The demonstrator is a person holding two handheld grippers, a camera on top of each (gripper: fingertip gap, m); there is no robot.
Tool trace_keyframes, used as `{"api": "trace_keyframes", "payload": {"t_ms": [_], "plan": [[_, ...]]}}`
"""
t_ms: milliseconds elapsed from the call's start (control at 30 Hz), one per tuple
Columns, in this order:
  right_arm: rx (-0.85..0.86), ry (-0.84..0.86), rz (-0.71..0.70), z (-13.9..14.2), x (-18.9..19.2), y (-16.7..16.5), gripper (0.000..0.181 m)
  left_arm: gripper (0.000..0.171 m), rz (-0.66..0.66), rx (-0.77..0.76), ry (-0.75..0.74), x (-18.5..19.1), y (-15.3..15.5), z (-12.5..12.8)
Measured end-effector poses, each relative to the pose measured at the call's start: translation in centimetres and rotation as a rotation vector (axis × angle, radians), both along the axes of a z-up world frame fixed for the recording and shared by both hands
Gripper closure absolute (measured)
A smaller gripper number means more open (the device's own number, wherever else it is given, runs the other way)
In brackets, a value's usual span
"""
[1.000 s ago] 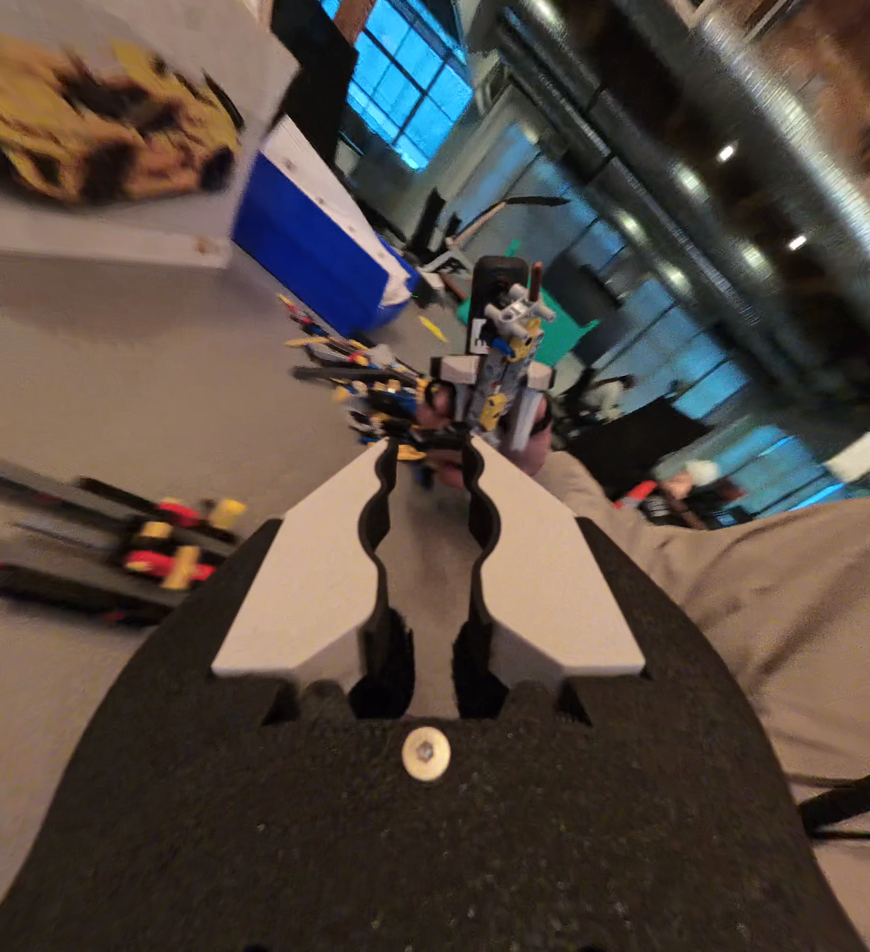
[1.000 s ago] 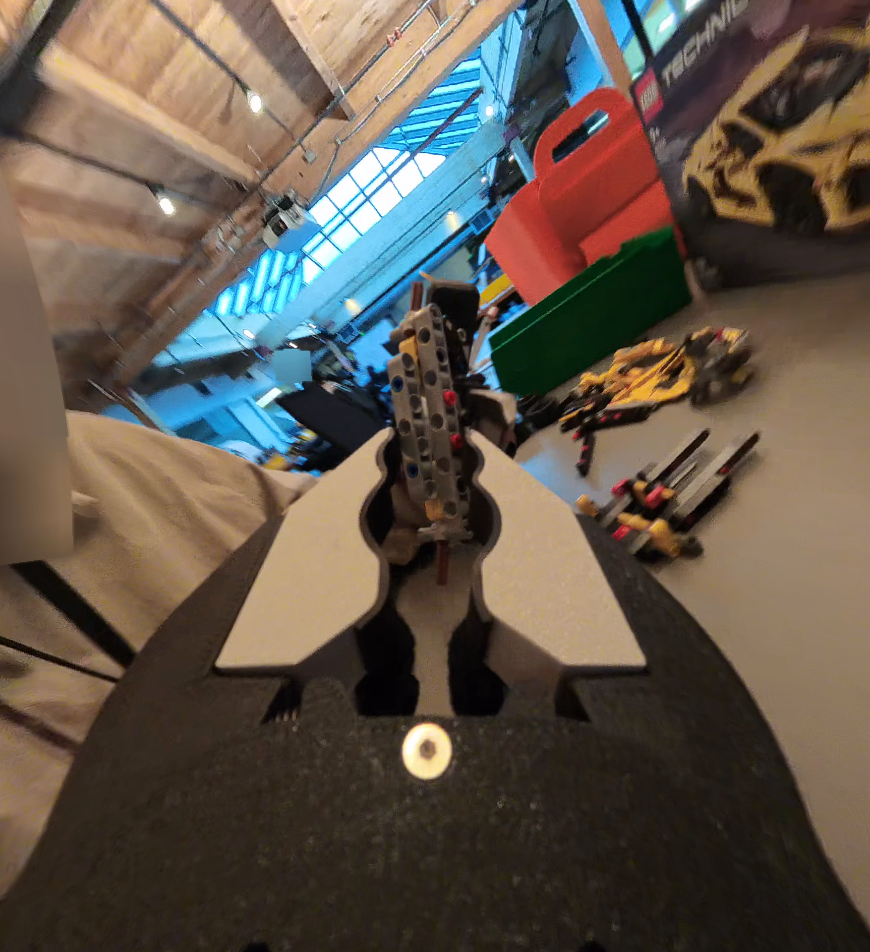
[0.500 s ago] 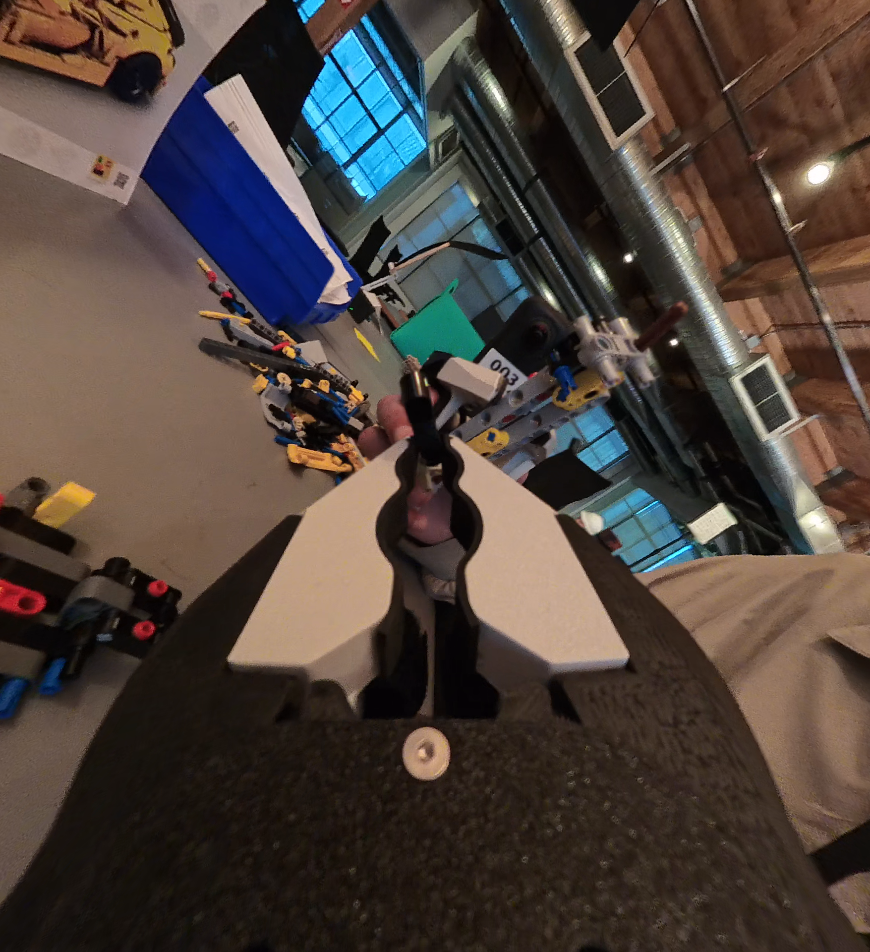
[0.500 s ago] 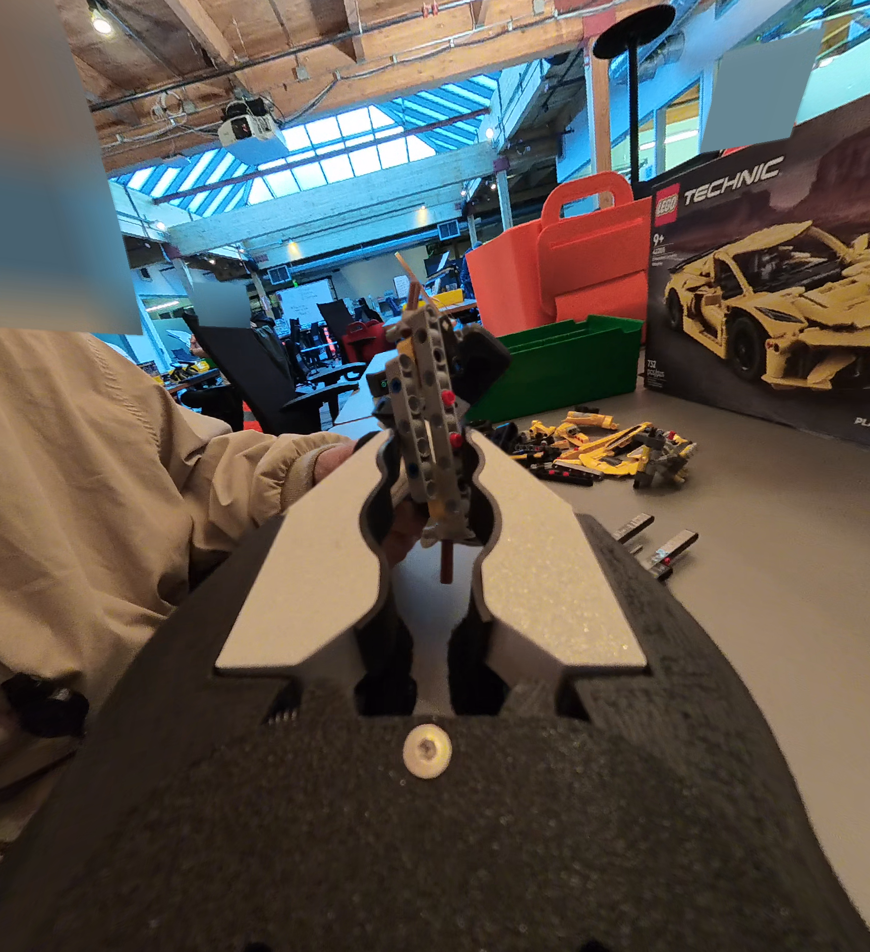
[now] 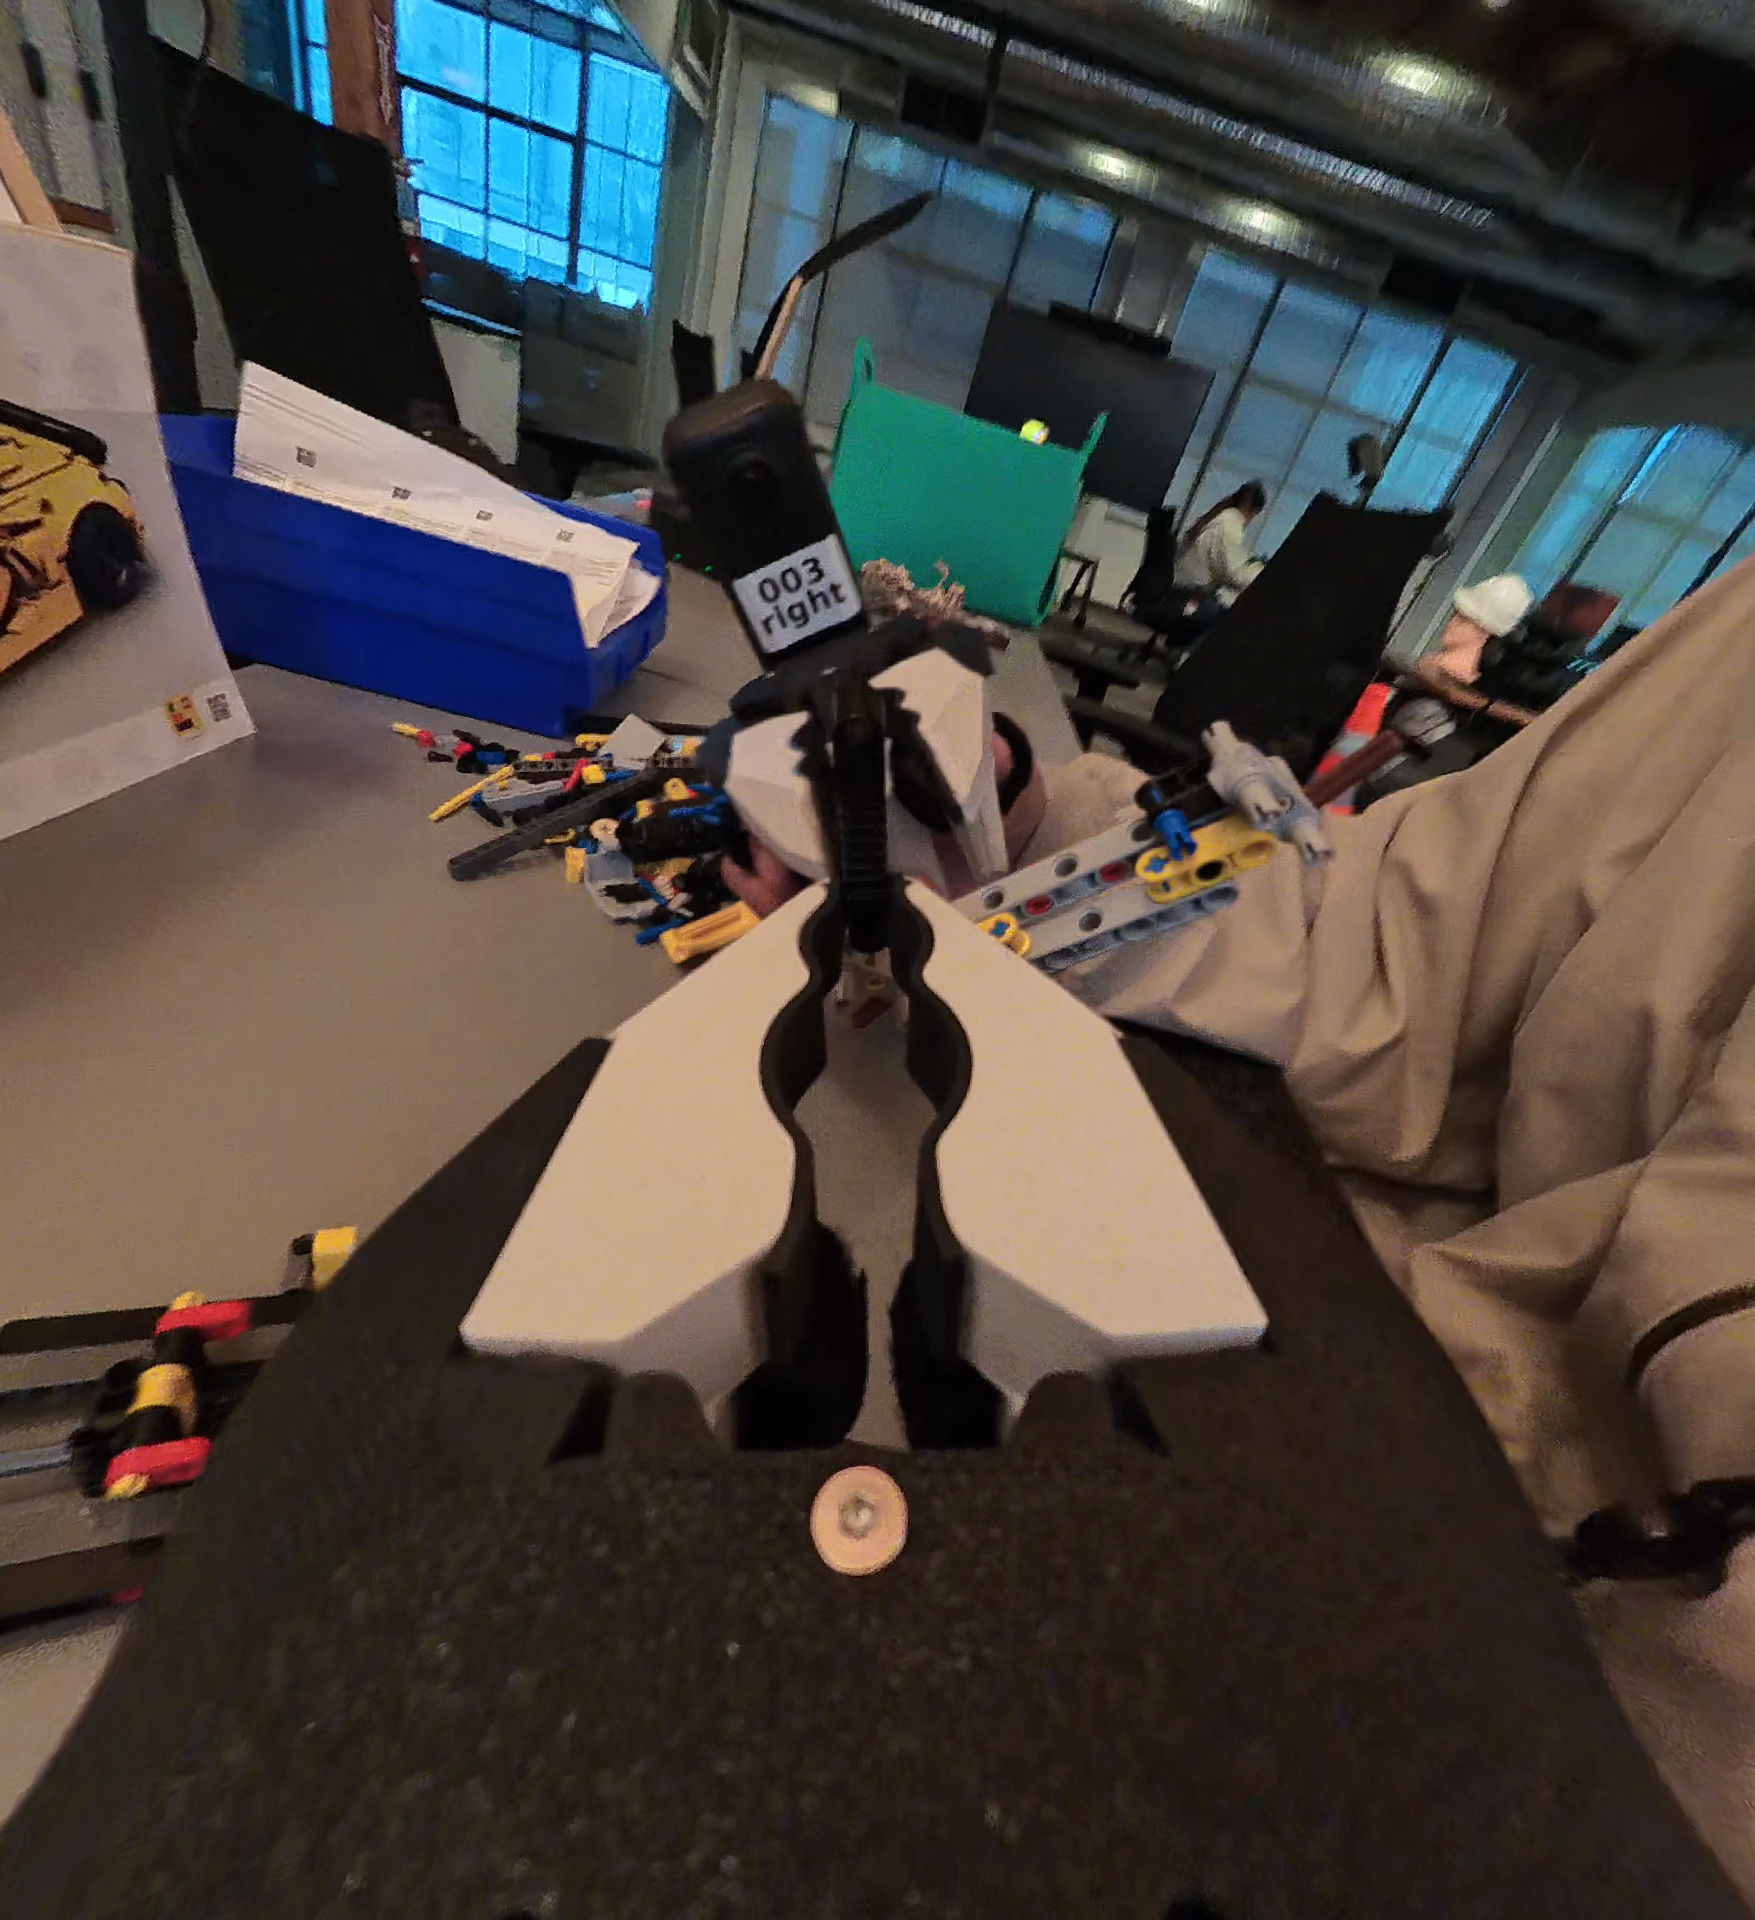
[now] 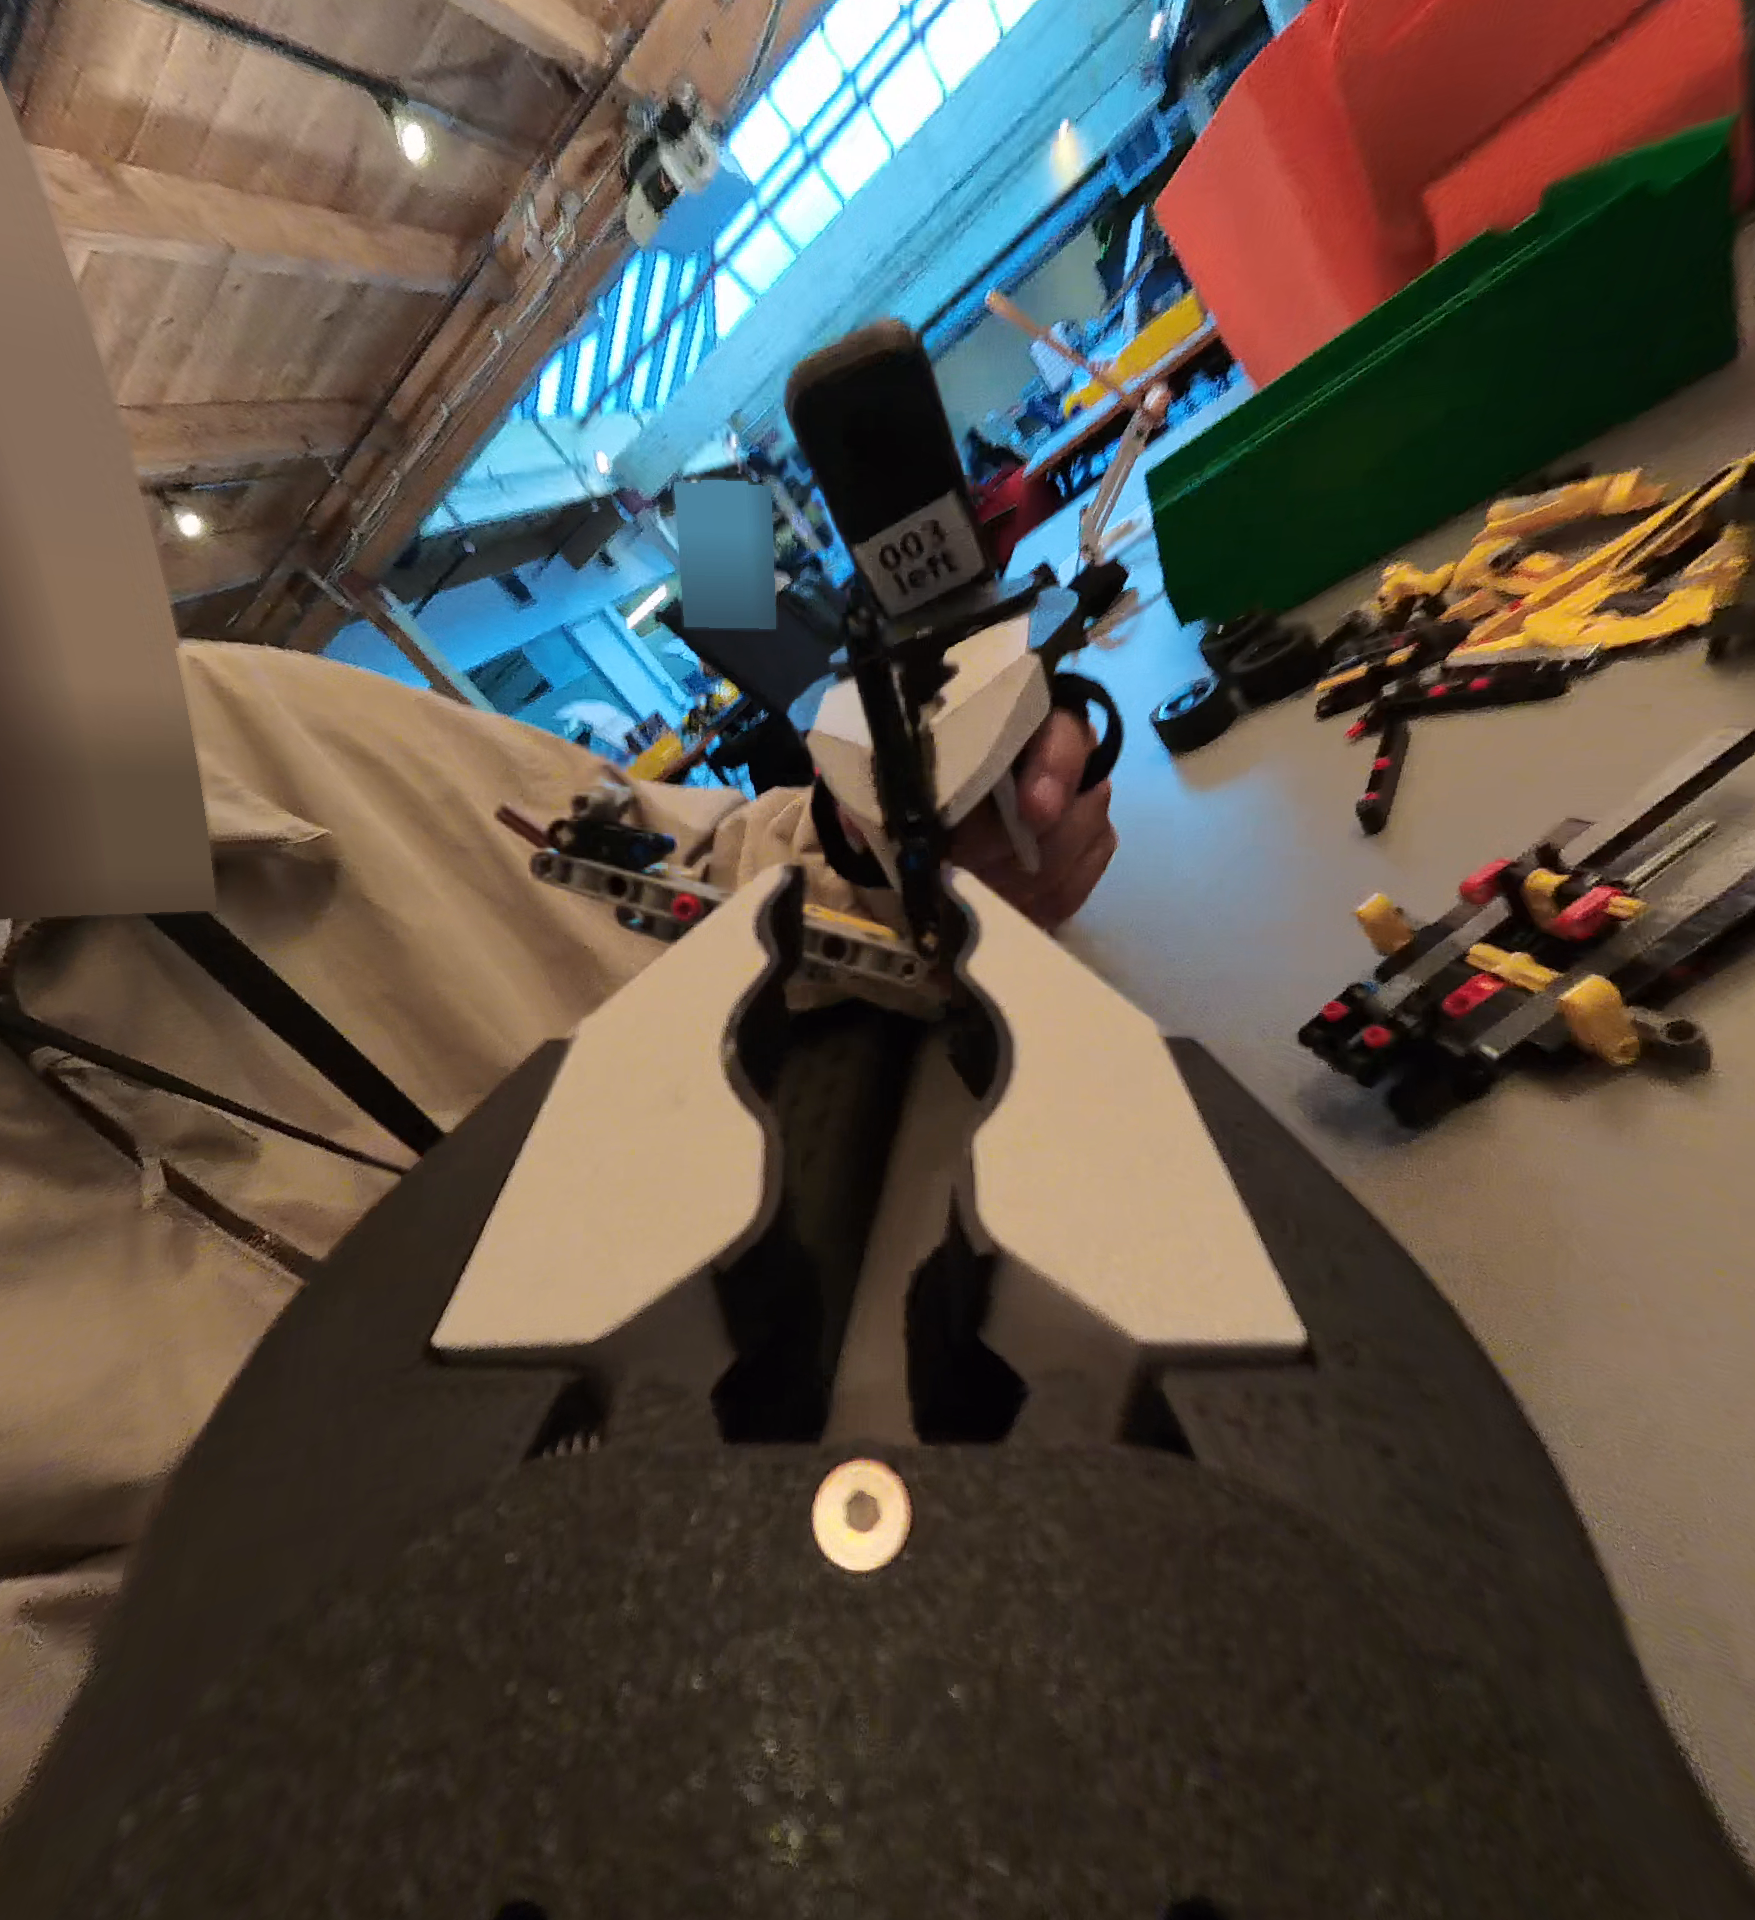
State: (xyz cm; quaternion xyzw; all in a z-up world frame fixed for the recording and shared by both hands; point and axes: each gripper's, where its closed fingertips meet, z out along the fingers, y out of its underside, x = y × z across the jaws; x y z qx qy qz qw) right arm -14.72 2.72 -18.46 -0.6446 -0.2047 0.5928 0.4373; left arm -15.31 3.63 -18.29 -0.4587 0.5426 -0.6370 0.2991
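Note:
My left gripper (image 5: 862,920) is shut on a thin black beam (image 5: 860,810) that runs forward from its tips. A small tan piece (image 5: 865,992) sits just behind the tips. My right gripper (image 6: 868,920) is shut on a grey beam assembly (image 6: 852,951) that lies sideways and sticks out to its left (image 6: 624,883). The two grippers face each other above the table. In the right wrist view the black beam (image 6: 894,748) reaches from the left gripper (image 6: 930,717) down onto the assembly. In the left wrist view the assembly (image 5: 1112,883), with yellow and blue parts, sticks out right of the right gripper (image 5: 857,779).
A grey table (image 5: 229,1039) holds a blue bin with papers (image 5: 385,623), a car-picture box (image 5: 21,582), loose pieces (image 5: 603,800) and a black-red-yellow subassembly (image 6: 1538,956). A green bin (image 6: 1455,416), an orange case (image 6: 1424,177) and yellow parts (image 6: 1579,582) stand beyond. A beige sleeve (image 5: 1475,987) is close by. The tips of both grippers are at nearly the same place.
The left jaws have narrowed from open onto the black beam. Both grippers have turned. The grey assembly has gone from upright to lying sideways in the right gripper.

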Motion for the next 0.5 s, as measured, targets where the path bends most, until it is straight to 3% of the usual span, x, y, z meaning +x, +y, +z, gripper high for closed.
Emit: {"api": "trace_keyframes", "payload": {"t_ms": [133, 267, 400, 500], "plan": [[0.02, -0.1, -0.036, -1.1, -0.2, 0.3, 0.174, 0.165, -0.005, -0.038, 0.004, 0.1, 0.0, -0.1], [0.1, -0.197, -0.143, -1.4, 0.3, 1.3, 0.16, 0.165, -0.009, -0.039, 0.024, 0.4, -0.2, -0.6], [0.128, -0.232, -0.082, -1.9, -0.6, 0.3, 0.16, 0.165, -0.018, -0.057, 0.03, 0.4, -0.2, -0.7], [0.143, -0.283, -0.094, -2.1, -0.6, 0.4, 0.175, 0.165, -0.028, -0.046, 0.04, 0.5, -0.6, -1.0]]}}
